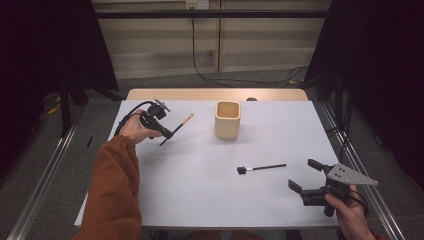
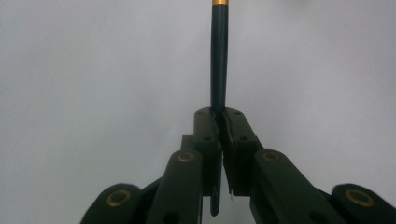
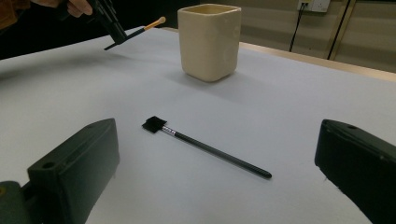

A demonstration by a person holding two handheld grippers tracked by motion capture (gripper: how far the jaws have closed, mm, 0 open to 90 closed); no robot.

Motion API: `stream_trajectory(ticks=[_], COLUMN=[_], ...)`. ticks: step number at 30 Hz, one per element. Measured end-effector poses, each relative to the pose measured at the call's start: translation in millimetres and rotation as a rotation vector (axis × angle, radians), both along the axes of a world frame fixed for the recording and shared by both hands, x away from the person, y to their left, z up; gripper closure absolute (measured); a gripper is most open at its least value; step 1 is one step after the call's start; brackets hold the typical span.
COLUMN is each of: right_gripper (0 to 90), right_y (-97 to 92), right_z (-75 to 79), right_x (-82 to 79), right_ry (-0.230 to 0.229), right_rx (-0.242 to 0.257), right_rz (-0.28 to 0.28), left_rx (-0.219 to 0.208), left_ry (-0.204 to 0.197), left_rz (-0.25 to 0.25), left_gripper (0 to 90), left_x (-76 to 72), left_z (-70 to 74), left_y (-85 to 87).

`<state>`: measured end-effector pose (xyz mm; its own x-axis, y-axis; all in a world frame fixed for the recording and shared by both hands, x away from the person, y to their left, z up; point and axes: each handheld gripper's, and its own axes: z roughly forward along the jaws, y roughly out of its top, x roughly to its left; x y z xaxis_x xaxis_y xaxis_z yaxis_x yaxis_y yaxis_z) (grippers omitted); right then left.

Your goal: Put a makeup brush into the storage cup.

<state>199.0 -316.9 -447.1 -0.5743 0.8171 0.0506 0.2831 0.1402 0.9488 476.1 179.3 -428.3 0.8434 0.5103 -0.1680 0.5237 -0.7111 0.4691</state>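
Left claw (image 1: 167, 134) raised, clamping brush (image 1: 177, 128); right claw (image 1: 306, 176) low, jaws apart

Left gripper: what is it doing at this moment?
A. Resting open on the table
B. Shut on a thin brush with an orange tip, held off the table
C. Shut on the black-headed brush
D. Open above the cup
B. The left gripper has its jaws closed on the orange-tipped brush, raised left of the cup; the black-headed brush lies on the table.
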Motion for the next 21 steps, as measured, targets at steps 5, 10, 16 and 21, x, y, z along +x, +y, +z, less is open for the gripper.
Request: stream_trajectory(ticks=[5, 10, 16, 21], right_gripper=[0.0, 0.0, 0.0, 0.0], right_y=[0.4, -0.2, -0.8, -1.1], right_z=[0.2, 0.3, 0.4, 0.6], right_x=[0.7, 0.6, 0.2, 0.2], right_ry=[0.002, 0.005, 0.004, 0.004], right_rx=[0.001, 0.003, 0.006, 0.007], right_rz=[0.000, -0.003, -0.005, -0.005], left_rx=[-0.102, -0.153, -0.270, -0.350], left_ry=[-0.044, -0.100, -0.174, -0.281], left_rz=[0.063, 0.117, 0.167, 0.174], left_gripper=[85.2, 85.1, 85.1, 85.1], left_x=[-3.3, -7.4, -10.0, -19.7], left_z=[-3.0, -13.1, -9.9, 4.4], left_y=[6.6, 9.6, 12.7, 5.5])
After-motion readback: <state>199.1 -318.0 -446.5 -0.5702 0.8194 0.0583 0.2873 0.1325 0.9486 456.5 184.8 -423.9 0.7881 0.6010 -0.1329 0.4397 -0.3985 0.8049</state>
